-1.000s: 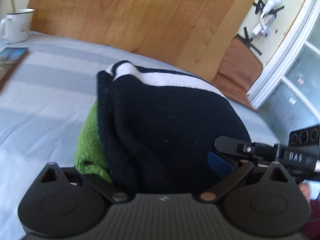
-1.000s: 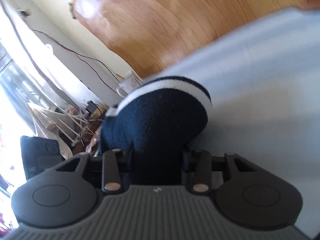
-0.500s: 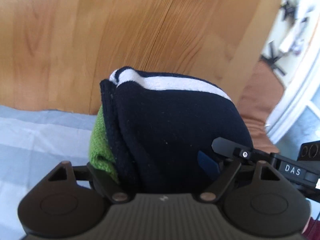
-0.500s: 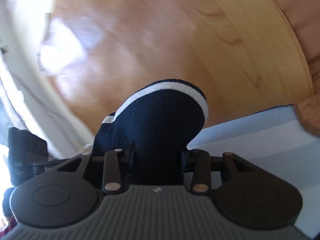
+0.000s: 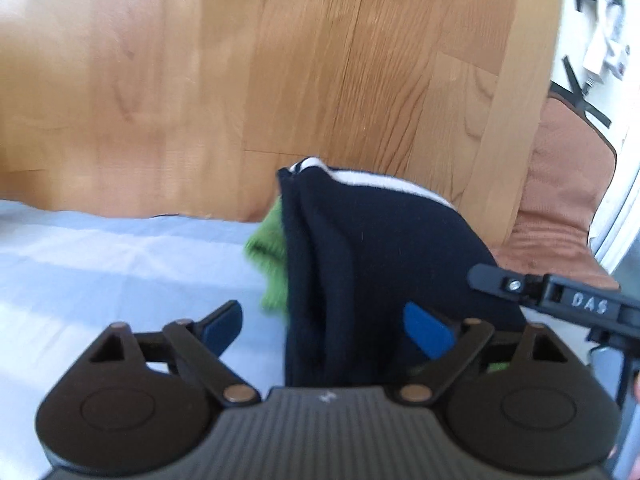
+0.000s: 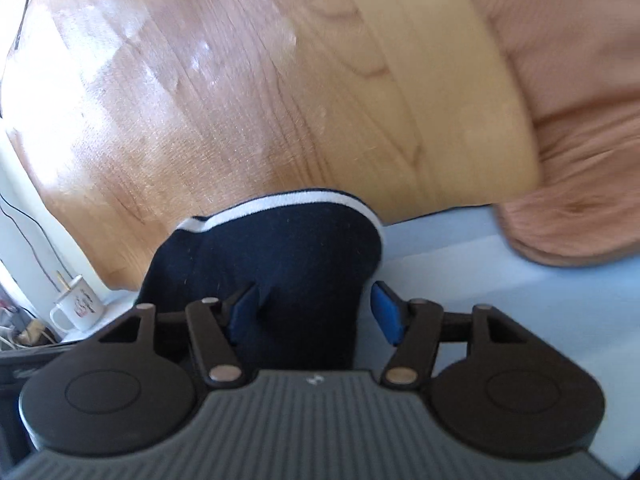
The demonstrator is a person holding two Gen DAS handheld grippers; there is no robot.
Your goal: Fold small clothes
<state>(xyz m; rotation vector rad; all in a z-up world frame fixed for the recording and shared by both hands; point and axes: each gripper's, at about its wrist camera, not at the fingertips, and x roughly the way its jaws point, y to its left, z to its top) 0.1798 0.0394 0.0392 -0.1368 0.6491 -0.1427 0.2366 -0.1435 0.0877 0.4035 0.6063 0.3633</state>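
Left gripper (image 5: 326, 326): jaws opening, spread wide. The 9 o'clock pad stands clear of the cloth; the 3 o'clock pad lies against it. Nothing is clamped. Right gripper (image 6: 316, 312): jaws opening; the 3 o'clock pad is clear of the fabric, the 9 o'clock pad touches it.

The bundle (image 5: 372, 268) sits between both pairs of jaws, on the pale blue sheet (image 5: 100, 256). It is folded navy knit with a white stripe along the 12 o'clock edge. A green garment (image 5: 272, 264) protrudes at its 9 o'clock side.

A wooden board (image 5: 240, 80) stands beyond it. Mug (image 6: 76, 304): at 9 o'clock in the right view, holding a thin stick.
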